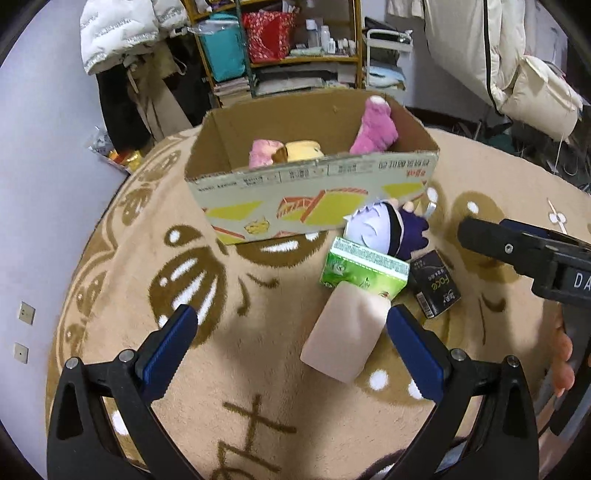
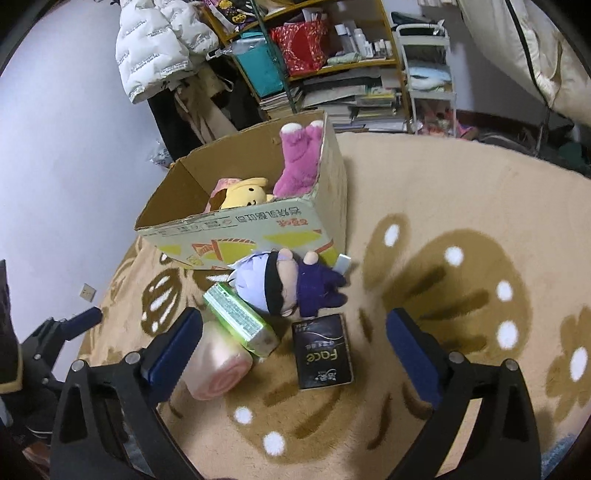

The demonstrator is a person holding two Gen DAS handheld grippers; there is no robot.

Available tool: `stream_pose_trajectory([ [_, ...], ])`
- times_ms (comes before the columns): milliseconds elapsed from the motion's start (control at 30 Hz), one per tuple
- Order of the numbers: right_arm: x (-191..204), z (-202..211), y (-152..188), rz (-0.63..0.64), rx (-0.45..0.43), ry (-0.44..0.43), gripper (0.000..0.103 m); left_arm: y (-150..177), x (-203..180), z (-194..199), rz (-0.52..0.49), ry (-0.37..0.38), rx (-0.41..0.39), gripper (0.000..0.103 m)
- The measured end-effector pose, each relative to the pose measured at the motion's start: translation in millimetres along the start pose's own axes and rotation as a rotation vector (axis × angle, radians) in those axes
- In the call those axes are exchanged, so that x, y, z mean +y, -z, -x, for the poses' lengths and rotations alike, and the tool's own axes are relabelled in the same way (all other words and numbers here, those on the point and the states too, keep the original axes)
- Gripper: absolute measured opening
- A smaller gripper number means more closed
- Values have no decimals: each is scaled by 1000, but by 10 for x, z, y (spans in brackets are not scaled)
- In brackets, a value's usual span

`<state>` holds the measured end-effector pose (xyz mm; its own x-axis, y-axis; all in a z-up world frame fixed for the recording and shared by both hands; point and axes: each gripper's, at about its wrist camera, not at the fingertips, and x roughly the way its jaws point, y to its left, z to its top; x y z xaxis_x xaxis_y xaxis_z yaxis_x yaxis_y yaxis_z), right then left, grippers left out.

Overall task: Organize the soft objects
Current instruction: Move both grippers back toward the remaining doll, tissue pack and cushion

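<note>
A cardboard box (image 1: 258, 199) (image 2: 177, 192) stands on the rug and holds a pink plush (image 1: 373, 127) (image 2: 297, 166), a yellow plush (image 1: 303, 149) (image 2: 243, 194) and a light pink plush (image 1: 260, 151). In front of it lie a purple doll (image 1: 384, 227) (image 2: 284, 282), a green tissue pack (image 1: 364, 267) (image 2: 240, 317), a pink roll-cake plush (image 1: 343, 336) (image 2: 218, 363) and a black pack (image 1: 436, 284) (image 2: 321, 350). My left gripper (image 1: 291, 332) is open, low over the rug, the roll-cake plush by its right finger. My right gripper (image 2: 293, 343) is open above the black pack.
A beige rug with brown patterns (image 1: 240, 314) (image 2: 443, 280) covers the surface. Behind the box are shelves with bags and books (image 1: 280, 44) (image 2: 325, 66), hanging coats (image 1: 118, 33) and a white cart (image 2: 428, 74). A small silver object (image 2: 343, 263) lies by the box corner.
</note>
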<state>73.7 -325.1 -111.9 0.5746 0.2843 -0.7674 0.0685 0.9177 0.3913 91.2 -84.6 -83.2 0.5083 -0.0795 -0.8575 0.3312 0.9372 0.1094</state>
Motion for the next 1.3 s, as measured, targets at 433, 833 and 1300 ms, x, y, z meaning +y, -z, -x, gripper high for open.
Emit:
stream_pose_trajectory([
  [433,-77,-324,-5,-1,83,38,103,-14,-75,-223,-22,102,66,101],
  [833,-66,-525,77,11,166,73,98,52,-265,-525,-85,169,187,101],
  [1300,-56,-811,224,31,299,91,85,95,-182,-819,-41,108,274,101],
])
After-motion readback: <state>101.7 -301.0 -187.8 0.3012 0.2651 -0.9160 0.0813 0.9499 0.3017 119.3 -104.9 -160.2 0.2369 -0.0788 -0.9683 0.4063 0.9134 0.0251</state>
